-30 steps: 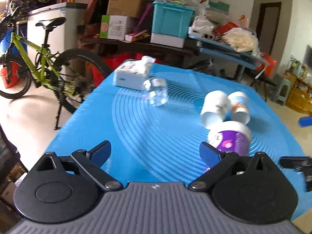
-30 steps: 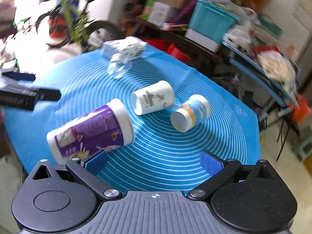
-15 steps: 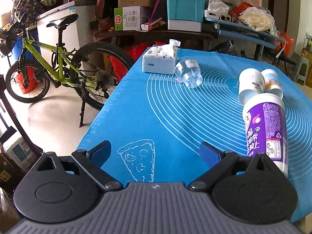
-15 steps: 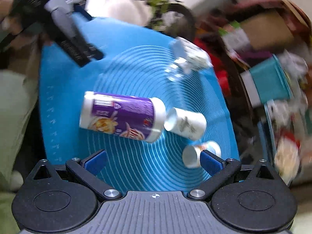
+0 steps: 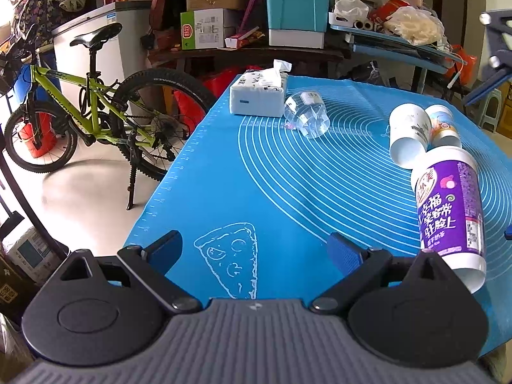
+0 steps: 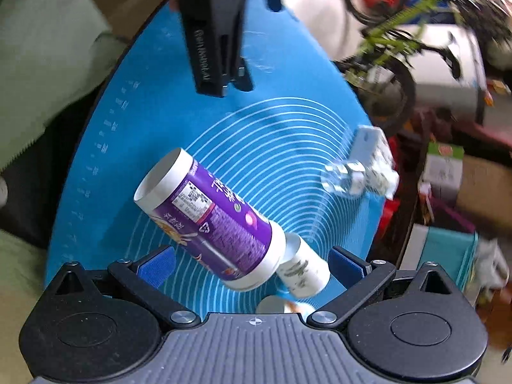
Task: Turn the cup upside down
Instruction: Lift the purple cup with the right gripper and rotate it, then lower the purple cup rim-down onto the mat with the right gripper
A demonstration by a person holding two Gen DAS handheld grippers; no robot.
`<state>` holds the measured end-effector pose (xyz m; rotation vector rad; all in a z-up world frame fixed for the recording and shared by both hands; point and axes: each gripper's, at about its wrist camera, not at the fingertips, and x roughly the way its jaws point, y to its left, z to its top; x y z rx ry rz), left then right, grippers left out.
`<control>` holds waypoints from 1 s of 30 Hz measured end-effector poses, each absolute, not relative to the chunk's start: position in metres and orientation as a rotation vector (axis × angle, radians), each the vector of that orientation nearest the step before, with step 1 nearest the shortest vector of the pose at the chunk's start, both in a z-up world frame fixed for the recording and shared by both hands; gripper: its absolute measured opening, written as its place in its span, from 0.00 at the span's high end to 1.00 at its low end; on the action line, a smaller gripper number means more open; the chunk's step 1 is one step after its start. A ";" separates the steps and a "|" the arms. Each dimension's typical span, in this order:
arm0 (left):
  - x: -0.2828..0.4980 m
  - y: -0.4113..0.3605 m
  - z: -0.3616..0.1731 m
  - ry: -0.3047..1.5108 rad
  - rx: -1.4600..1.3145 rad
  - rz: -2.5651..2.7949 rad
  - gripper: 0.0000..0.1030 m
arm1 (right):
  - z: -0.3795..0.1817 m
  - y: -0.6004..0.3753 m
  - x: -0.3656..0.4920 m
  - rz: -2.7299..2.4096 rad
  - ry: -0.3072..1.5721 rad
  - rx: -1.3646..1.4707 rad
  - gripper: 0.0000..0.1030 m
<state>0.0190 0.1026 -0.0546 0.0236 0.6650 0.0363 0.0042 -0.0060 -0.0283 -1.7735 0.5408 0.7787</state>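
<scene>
Right wrist view: purple cup (image 6: 211, 224) has tilted further.

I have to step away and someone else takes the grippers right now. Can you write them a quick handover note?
Left gripper: open, empty, low over the near edge of the blue mat.
Right gripper: open, empty, above the purple cup, not gripping it.
Purple cup: on its side on the mat, open mouth toward the mat's near edge. The white cup and a small cup lie on their sides just beyond it; a clear cup lies by the tissue pack.
Done: no cup is flipped yet.
Left: grip a cup, probably the purple one, and set it mouth down.
</scene>
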 end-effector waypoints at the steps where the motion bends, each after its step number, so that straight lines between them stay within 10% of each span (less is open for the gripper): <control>1: 0.019 0.102 -0.055 0.665 0.026 0.035 0.07 | -0.032 -0.004 0.005 0.798 0.538 -1.812 0.00; 30: 0.021 0.096 -0.060 0.669 0.053 0.024 0.07 | -0.115 -0.012 0.011 0.993 0.454 -2.284 0.01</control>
